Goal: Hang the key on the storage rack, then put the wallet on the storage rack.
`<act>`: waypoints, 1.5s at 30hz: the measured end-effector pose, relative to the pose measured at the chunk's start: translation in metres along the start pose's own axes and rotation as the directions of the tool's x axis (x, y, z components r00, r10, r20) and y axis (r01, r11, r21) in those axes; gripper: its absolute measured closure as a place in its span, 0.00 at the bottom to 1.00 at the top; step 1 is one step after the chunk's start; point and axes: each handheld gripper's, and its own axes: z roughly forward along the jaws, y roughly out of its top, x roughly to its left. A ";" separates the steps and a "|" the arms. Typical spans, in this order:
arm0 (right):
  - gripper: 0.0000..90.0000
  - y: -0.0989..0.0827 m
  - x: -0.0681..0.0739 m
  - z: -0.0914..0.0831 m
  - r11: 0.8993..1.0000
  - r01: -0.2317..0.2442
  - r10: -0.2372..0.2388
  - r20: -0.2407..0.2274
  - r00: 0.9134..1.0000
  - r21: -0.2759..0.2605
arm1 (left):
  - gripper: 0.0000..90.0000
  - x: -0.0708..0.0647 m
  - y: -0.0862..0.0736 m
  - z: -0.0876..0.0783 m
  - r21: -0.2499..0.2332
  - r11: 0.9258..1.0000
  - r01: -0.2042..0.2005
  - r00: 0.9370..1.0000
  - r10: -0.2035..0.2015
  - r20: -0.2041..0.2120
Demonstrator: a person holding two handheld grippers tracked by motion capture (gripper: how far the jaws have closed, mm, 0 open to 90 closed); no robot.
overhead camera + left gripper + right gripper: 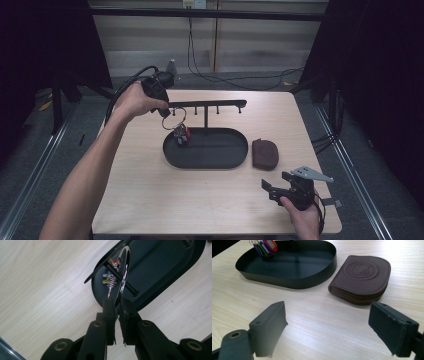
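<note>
Left gripper [164, 111] raised over the far left part of the table [150, 200], at the left end of the black key rack's crossbar [207, 104]; jaws nearly closed, with the silver key ring [124, 275] running down into the narrow gap between them, whether the pads press on it not discernible. Ring looped about one of the crossbar's pegs [125, 282], its bunch of coloured key tags [181, 134] hanging down over the left end of the oval black tray [235, 160] at the rack's base. Right gripper [280, 190] near the table's front right corner, held low, jaws spread wide with nothing between them, aimed toward the tray. Brown zipped leather pouch [362, 280] lying flat on the table just right of the tray, close beside its rim, apart from the right gripper. Cable [125, 82] trailing from the left gripper over the person's left hand [132, 102].
</note>
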 end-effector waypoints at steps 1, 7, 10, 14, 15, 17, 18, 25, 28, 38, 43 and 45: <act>0.16 0.000 0.000 0.000 1.000 0.000 0.000 -0.001 1.000 0.000 | 0.91 0.001 -0.002 -0.001 0.000 1.000 -0.003 1.000 0.003 -0.006; 0.16 0.001 -0.001 0.002 1.000 -0.009 0.009 0.001 1.000 0.002 | 0.82 0.006 -0.010 -0.007 -0.048 0.999 0.008 1.000 -0.008 -0.002; 0.16 0.001 0.000 0.003 1.000 -0.006 0.006 0.002 1.000 0.003 | 0.77 0.008 -0.015 -0.011 -0.081 0.996 0.049 0.998 -0.046 0.038; 0.16 0.000 0.000 0.002 1.000 -0.009 0.009 0.003 1.000 0.006 | 0.71 0.008 -0.023 -0.013 -0.097 0.992 0.084 0.994 -0.077 0.072; 0.16 0.000 0.000 0.002 1.000 -0.009 0.009 0.004 1.000 0.007 | 0.69 0.008 -0.025 -0.014 -0.108 0.991 0.085 0.994 -0.076 0.080; 0.16 0.000 0.000 0.002 1.000 -0.011 0.011 0.002 1.000 0.005 | 0.65 0.008 -0.030 -0.015 -0.126 0.989 0.080 0.992 -0.066 0.110; 0.16 0.000 0.000 0.002 1.000 -0.008 0.008 0.003 1.000 0.005 | 0.63 0.007 -0.033 -0.015 -0.133 0.988 0.077 0.991 -0.062 0.118; 0.16 0.001 -0.001 0.003 1.000 -0.013 0.013 0.005 1.000 0.007 | 0.54 0.006 -0.047 -0.014 -0.184 0.981 0.069 0.986 -0.039 0.163; 0.16 0.001 -0.001 0.004 1.000 -0.013 0.013 0.009 1.000 0.011 | 0.52 0.008 -0.054 -0.015 -0.209 0.975 0.081 0.983 -0.043 0.181; 0.16 0.000 -0.001 0.002 1.000 -0.013 0.013 0.013 1.000 0.013 | 0.48 0.004 -0.079 -0.005 -0.234 0.966 0.109 0.973 -0.055 0.223; 0.16 0.000 -0.002 0.005 1.000 -0.015 0.015 0.013 1.000 0.022 | 0.47 0.003 -0.090 0.008 -0.264 0.954 0.141 0.964 -0.072 0.254; 0.16 0.001 -0.002 0.005 1.000 -0.015 0.015 0.011 1.000 0.021 | 0.46 0.003 -0.095 0.012 -0.278 0.950 0.140 0.963 -0.066 0.259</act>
